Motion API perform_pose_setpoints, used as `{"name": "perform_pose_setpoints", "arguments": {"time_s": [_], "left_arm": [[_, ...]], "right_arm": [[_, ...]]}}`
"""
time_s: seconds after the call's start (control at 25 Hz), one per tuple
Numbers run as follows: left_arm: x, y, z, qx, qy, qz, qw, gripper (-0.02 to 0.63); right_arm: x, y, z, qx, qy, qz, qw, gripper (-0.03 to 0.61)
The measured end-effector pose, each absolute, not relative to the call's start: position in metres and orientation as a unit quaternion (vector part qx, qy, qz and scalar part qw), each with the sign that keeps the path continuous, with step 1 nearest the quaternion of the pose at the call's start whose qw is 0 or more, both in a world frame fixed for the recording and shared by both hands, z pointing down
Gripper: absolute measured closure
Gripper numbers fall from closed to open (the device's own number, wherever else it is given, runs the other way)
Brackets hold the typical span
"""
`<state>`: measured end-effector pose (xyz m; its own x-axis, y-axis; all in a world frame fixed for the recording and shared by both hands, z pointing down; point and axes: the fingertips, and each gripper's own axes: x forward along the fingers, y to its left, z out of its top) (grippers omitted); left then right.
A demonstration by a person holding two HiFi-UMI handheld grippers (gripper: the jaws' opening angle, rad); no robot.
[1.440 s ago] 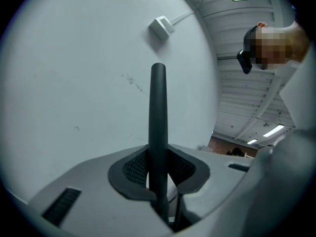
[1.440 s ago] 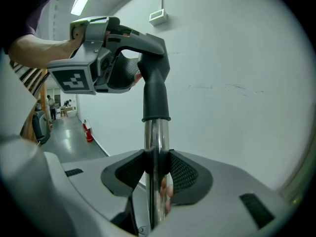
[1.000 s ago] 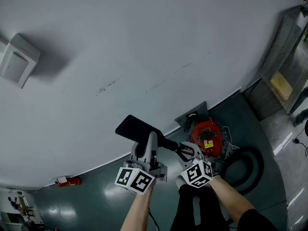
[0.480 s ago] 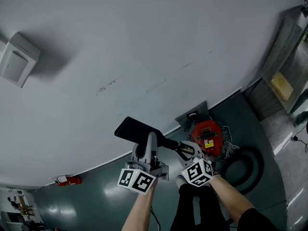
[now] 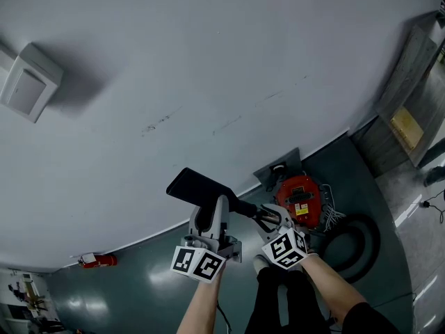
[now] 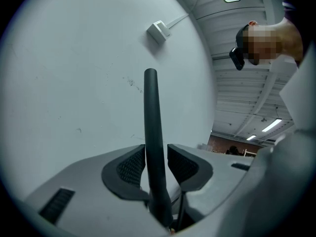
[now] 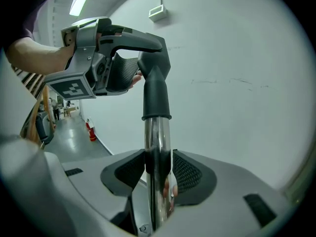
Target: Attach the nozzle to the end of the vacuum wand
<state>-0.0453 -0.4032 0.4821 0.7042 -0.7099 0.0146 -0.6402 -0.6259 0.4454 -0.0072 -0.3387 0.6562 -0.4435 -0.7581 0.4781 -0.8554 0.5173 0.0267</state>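
Fingers (image 6: 124,168) of our left gripper (image 6: 157,157) have just been opening around the nozzle (image 6: 150,107), seemingly seated at twelve o'clock on the wand (image 7: 157,142), which our right gripper (image 7: 158,169) pinches steady for the join.

L gripper (image 6: 157,158) jaws just opening, R gripper (image 7: 159,166) clamped

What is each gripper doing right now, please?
Left gripper: fingers just opened, flat black plastic nozzle between them, unpressed.
Right gripper: closed on the shiny chrome metal wand.
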Motion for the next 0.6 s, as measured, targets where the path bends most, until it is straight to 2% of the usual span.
{"name": "perform_pose_setpoints", "arguments": {"time_s": [0.32,0.6], "left_arm": [[-0.054,-0.394,0.488,0.895,-0.385,-0.069,0.215,0.476],[-0.071,-0.367,0.489,0.886,-0.401,-0.047,0.226,0.476]], "right_arm": [[0.000,-0.333,0.640,0.483,-0.846,0.108,0.199,0.408],[0.016,-0.322,0.594,0.500,-0.845,0.140,0.127,0.410]]}}
